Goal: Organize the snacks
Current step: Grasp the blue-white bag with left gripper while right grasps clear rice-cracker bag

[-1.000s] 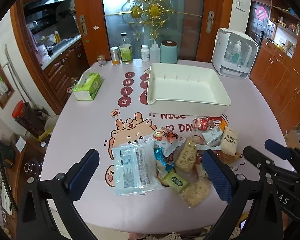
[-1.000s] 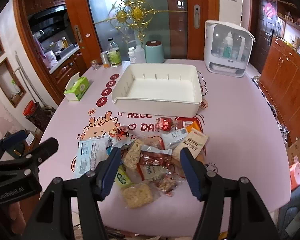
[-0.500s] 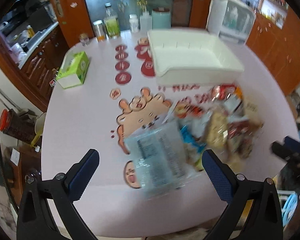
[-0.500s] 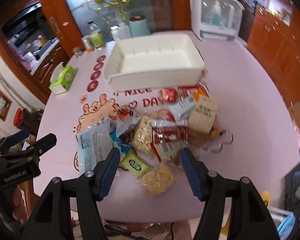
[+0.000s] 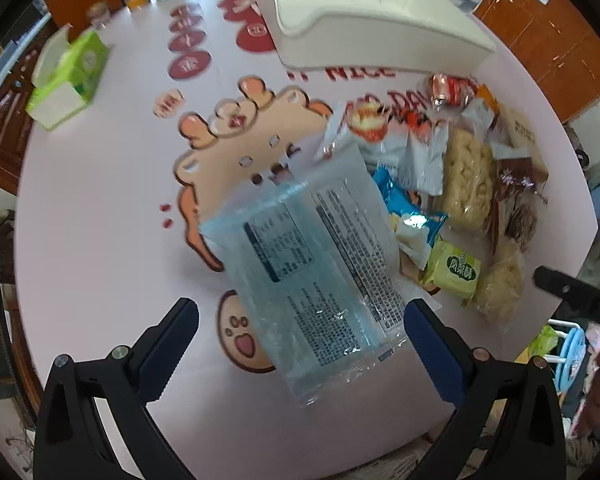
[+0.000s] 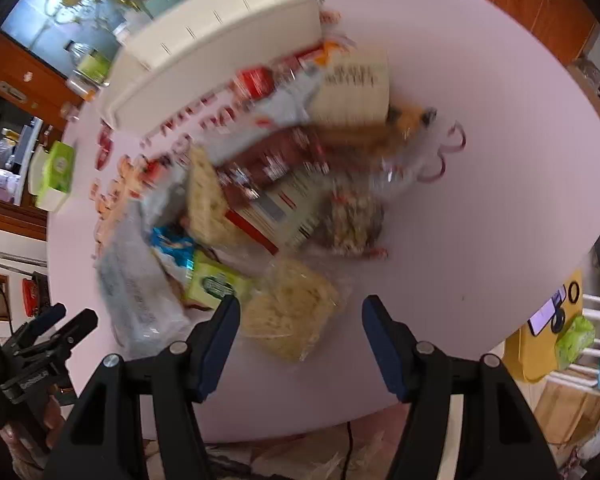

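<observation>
Pink table (image 5: 100, 208): snack pile (image 5: 472, 184) near the empty far tray (image 5: 380, 28); left gripper (image 5: 300, 336) gaping over the blue pack (image 5: 312, 264), right gripper (image 6: 300, 328) gaping over a rice cake (image 6: 292, 312); slick film risks slipping from either pinch.

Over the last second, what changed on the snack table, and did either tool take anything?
Both tools have come down and tipped toward the pile. The left tool now straddles the clear blue packet, jaws open, not gripping. The right tool hangs open over the pale rice cracker pack. Nothing was taken or released. The snacks, the white bin and the green tissue box lie as before.
</observation>
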`<state>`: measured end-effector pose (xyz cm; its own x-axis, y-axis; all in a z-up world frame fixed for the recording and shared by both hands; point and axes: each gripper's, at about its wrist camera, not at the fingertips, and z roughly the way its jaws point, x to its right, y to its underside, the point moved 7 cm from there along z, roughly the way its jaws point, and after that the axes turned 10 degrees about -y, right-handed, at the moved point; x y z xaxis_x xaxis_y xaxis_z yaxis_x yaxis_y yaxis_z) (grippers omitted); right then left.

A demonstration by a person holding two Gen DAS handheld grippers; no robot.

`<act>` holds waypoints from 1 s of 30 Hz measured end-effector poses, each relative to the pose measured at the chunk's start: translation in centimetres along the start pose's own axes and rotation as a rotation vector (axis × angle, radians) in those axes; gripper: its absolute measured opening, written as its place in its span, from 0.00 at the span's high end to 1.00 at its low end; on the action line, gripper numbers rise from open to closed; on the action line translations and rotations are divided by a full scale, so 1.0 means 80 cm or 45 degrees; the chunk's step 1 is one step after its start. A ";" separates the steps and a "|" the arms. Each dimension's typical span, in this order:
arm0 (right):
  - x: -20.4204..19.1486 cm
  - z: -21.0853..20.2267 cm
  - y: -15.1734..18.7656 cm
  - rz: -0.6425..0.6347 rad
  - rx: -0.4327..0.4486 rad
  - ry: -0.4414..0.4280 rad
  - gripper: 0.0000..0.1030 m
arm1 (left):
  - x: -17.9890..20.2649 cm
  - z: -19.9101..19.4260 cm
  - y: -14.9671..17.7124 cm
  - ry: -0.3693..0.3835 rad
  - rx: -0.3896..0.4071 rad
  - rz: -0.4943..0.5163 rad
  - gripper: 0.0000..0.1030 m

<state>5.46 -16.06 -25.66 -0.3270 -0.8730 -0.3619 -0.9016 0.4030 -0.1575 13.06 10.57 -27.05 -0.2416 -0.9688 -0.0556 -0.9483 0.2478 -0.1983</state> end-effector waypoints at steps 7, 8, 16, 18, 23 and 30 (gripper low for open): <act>0.010 0.058 0.013 0.076 -0.107 -0.054 0.38 | -0.004 0.041 -0.008 0.050 -0.101 -0.114 0.01; 0.009 0.060 0.013 0.086 -0.105 -0.075 0.38 | -0.004 0.047 -0.008 0.060 -0.120 -0.135 0.01; -0.001 0.080 0.008 0.078 -0.106 -0.050 0.31 | 0.009 0.081 -0.006 0.173 -0.242 -0.274 0.01; -0.004 0.082 0.008 0.066 -0.107 -0.037 0.31 | 0.015 0.088 -0.009 0.122 -0.258 -0.275 0.01; -0.005 0.085 0.009 0.041 -0.106 -0.016 0.30 | 0.039 0.103 -0.013 -0.096 -0.284 -0.232 0.00; -0.025 0.093 0.013 -0.036 -0.086 -0.023 0.39 | 0.051 0.100 -0.008 -0.103 -0.213 -0.213 0.05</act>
<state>7.24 -11.88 -31.93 -0.2968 -0.8782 -0.3750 -0.9274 0.3587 -0.1059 14.35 6.47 -34.95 -0.0673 -0.9910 -0.1155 -0.9962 0.0731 -0.0468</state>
